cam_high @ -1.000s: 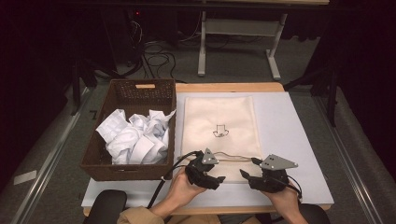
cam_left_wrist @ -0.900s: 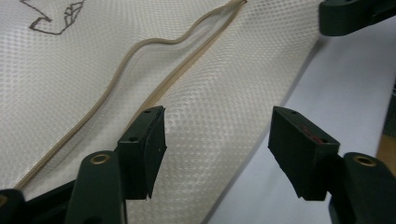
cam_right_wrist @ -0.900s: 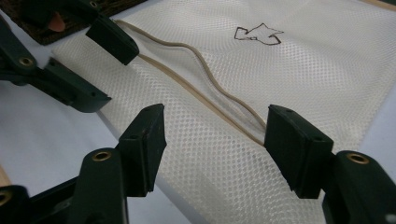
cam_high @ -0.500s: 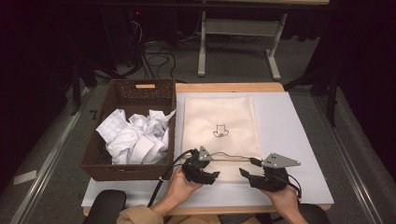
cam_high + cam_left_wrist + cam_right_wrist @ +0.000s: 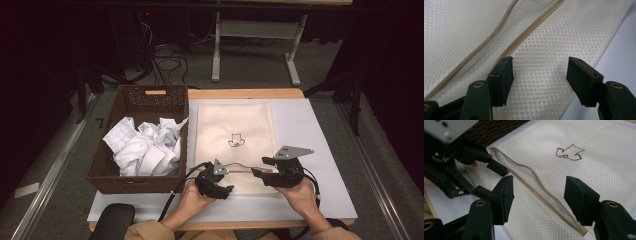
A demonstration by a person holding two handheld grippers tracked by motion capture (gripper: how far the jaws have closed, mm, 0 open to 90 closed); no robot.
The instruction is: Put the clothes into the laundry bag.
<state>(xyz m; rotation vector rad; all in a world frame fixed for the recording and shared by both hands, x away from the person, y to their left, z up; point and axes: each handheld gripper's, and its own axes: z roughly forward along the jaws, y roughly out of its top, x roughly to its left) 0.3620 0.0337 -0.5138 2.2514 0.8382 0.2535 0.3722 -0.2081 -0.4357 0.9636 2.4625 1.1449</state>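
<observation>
A cream mesh bag [image 5: 235, 120] with a small drawn arrow [image 5: 235, 141] lies flat on the pale board [image 5: 315, 130]. Its zipper opening [image 5: 536, 182] gapes along the near edge. My left gripper [image 5: 220, 182] hovers over the bag's near left corner. In the left gripper view, that gripper [image 5: 540, 70] is open, with mesh and the zipper seam [image 5: 506, 50] beneath it and nothing pinched. My right gripper [image 5: 260, 171] is over the near right part, pointing left. Its jaws have just been closing slightly. In its own view, the right gripper [image 5: 539, 190] stands open astride the opening without touching it.
A dark wicker basket [image 5: 155, 93] with crumpled white cloths [image 5: 145, 147] stands left of the board, close to the bag. The wooden table edge [image 5: 240, 93] runs behind. Cables and a table frame [image 5: 220, 50] lie on the floor beyond. The left gripper body [image 5: 451, 152] shows near the right one.
The right gripper has moved away from the near edge, up and slightly left over the bag. The left gripper has stayed about where it was.
</observation>
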